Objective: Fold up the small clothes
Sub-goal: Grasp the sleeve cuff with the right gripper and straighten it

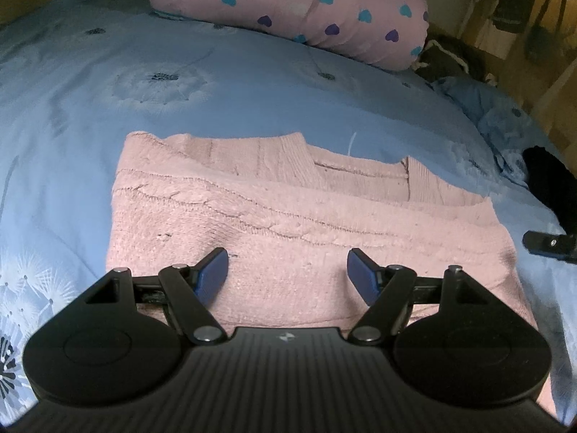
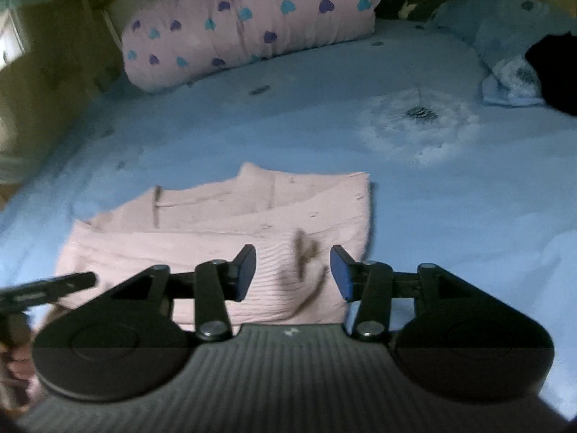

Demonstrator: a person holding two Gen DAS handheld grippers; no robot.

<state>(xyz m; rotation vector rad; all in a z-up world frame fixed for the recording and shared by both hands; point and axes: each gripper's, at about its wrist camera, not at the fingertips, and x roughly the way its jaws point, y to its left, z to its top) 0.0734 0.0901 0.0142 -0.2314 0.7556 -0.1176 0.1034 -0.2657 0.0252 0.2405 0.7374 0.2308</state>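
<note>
Sweater (image 1: 288, 223) lies folded mid-bed (image 1: 252, 83), a fold just laid; both your left gripper (image 1: 287, 270) and right gripper (image 2: 293, 270) hang apart and empty, so next pinch an edge.

Wrist cams, angled down, shared sweater (image 1: 288, 216)

No readable words, numbers or brand names appear in either view. The only mark is a small pale emblem, without letters, on the ribbed black body of the left gripper (image 1: 287, 270), near its front edge, and the same emblem on the right gripper (image 2: 293, 270).
</note>
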